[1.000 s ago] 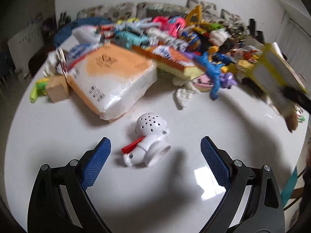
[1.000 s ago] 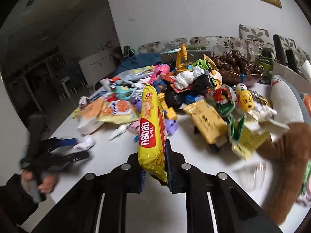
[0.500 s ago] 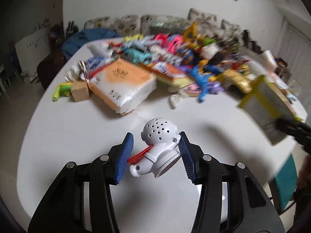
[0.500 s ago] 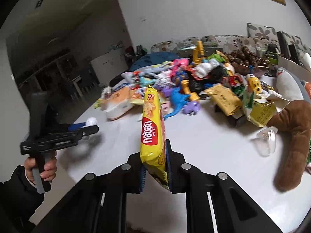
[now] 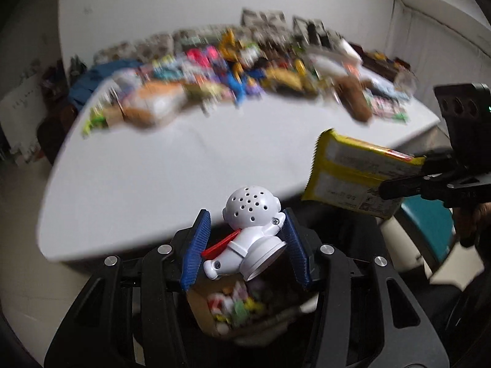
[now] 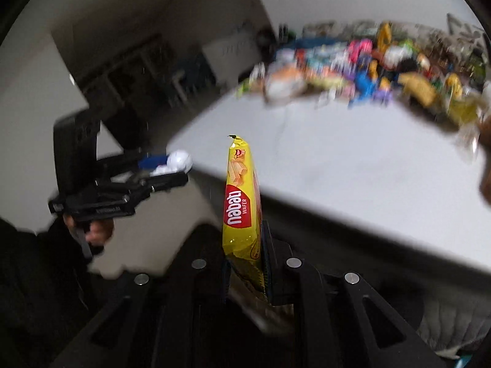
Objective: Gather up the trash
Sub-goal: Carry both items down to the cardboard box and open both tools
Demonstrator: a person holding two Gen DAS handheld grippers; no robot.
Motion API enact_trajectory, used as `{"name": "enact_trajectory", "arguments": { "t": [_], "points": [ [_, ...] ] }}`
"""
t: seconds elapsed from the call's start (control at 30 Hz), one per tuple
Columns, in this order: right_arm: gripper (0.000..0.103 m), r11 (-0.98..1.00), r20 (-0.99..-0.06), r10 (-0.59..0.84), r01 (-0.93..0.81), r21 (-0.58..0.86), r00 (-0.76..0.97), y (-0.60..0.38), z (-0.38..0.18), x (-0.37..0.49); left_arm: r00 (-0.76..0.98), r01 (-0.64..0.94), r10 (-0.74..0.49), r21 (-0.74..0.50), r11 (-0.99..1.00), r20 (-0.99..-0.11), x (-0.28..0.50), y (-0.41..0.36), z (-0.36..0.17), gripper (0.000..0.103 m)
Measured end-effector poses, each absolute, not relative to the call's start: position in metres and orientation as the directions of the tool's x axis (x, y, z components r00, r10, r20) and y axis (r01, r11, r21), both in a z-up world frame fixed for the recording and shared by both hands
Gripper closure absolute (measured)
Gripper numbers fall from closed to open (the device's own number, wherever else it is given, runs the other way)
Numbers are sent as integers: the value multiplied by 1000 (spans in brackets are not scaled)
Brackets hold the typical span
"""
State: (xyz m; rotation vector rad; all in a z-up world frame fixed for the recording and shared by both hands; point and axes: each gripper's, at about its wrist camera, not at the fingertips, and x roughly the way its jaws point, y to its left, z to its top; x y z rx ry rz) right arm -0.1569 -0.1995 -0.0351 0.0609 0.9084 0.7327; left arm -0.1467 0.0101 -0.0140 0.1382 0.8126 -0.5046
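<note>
left tool [image 5: 245, 245]: clamped on white toy [image 5: 250, 233], past the counter [image 5: 184, 165] edge
right tool [image 6: 245, 263]: clamped on wafer packet [image 6: 242, 202]

The left gripper [image 5: 245, 247], black-framed with blue ribbed pads [image 5: 196, 250], is clamped on a white perforated plastic toy [image 5: 250, 233] and points downward beyond the white table's edge [image 5: 129, 245]. The right gripper [image 6: 245, 271], also black, pinches a yellow wafer wrapper [image 6: 242, 205] off that same edge. A hand [image 6: 95, 230] grips the left gripper's handle.
</note>
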Motion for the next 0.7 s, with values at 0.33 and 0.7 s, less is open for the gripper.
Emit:
{"name": "enact_trajectory", "arguments": {
  "t": [0.33, 0.7],
  "points": [
    [46, 801, -800, 433, -584, 131, 415, -168, -92, -159, 492, 420, -301, -81, 904, -817, -144, 27, -93, 10],
    [31, 887, -556, 292, -439, -147, 778, -140, 1, 9, 721, 196, -258, -168, 966, -644, -45, 56, -17, 10]
  ]
}}
